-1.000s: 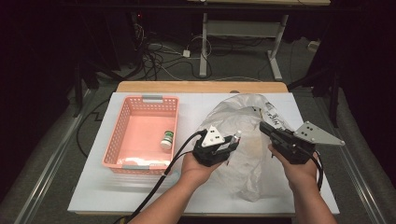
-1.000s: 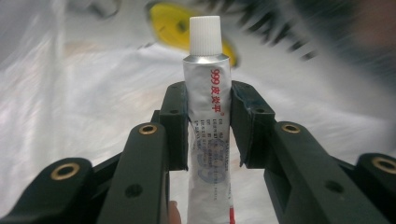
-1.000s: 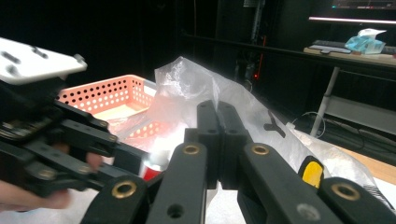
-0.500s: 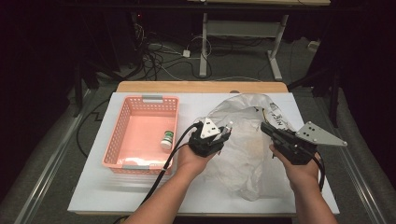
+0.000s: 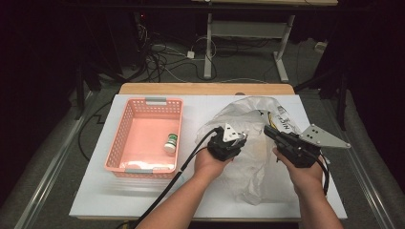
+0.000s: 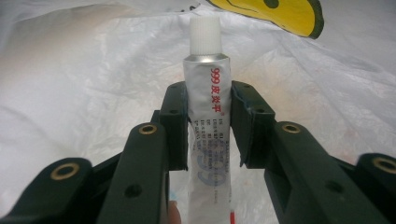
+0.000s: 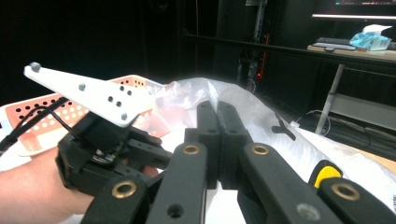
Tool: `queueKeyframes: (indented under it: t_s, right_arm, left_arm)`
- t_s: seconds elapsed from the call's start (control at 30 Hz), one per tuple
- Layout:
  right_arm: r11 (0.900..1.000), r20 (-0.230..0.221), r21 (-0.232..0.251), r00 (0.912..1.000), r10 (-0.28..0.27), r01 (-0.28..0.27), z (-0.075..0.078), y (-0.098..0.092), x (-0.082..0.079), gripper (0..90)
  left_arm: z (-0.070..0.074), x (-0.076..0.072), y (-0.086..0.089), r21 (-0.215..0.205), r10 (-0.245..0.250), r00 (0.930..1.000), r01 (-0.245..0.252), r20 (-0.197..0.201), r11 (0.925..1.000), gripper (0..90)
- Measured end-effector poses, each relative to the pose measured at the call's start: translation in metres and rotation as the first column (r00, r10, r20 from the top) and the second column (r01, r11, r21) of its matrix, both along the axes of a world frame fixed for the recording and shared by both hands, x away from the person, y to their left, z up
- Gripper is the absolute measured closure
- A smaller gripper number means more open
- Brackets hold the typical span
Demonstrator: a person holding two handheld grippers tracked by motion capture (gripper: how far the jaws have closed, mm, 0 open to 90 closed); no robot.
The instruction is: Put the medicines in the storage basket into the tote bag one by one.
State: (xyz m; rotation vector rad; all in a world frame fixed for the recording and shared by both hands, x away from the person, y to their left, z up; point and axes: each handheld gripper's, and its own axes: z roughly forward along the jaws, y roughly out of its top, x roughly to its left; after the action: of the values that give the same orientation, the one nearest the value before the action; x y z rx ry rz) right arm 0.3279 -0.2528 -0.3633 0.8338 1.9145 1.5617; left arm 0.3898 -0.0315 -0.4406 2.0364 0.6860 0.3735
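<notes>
A silver tube (image 6: 205,74) with a white cap and red print stands between the pads of my left gripper (image 6: 208,116), which is shut on it. From above, that left gripper (image 5: 232,140) hangs over a crumpled clear plastic bag (image 5: 248,171) on the white table. My right gripper (image 5: 268,131) sits at the bag's right side near its mouth. In the right gripper view its jaws (image 7: 217,116) are pressed together. Whether bag film is pinched between them I cannot make out.
A pink basket (image 5: 119,138) stands to the left on the table (image 5: 95,191), with a small green-capped bottle (image 5: 170,143) inside near its right wall. The bag (image 6: 93,93) carries a yellow smiley print (image 6: 280,14). Cables and desk legs lie beyond the far edge.
My left gripper has shifted a little over the bag with the tube and sunk lower. The right gripper has kept still.
</notes>
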Motion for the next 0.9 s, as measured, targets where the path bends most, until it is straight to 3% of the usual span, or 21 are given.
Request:
queueKeyframes:
  t_s: [0.13,0.4,0.57,0.8,0.9]
  right_arm:
    - [1.000,0.006,0.000,1.0000,0.004,-0.004,-0.001,0.000,0.001,90.0]
    - [1.000,0.010,0.015,1.0000,0.000,0.000,0.002,-0.004,0.002,90.0]
    - [1.000,0.004,0.024,1.0000,-0.003,0.003,0.001,-0.006,0.003,90.0]
    - [1.000,0.010,0.018,0.9999,-0.004,0.004,0.000,-0.007,0.005,90.0]
    - [1.000,0.008,0.019,1.0000,-0.007,0.006,0.000,-0.009,0.006,90.0]
  left_arm:
    - [-0.004,0.005,-0.012,0.004,-0.028,0.9996,0.028,-0.006,0.9996,66.9]
    - [-0.016,0.011,-0.033,0.034,-0.038,0.9993,0.038,-0.005,0.9987,66.7]
    - [-0.025,0.017,-0.040,0.025,-0.020,0.9992,0.021,-0.034,0.9995,66.6]
    - [-0.038,0.027,-0.040,0.052,0.015,0.9984,-0.012,-0.055,0.9986,66.6]
    - [-0.038,0.029,-0.039,0.039,0.021,0.9975,-0.018,-0.068,0.9991,66.6]
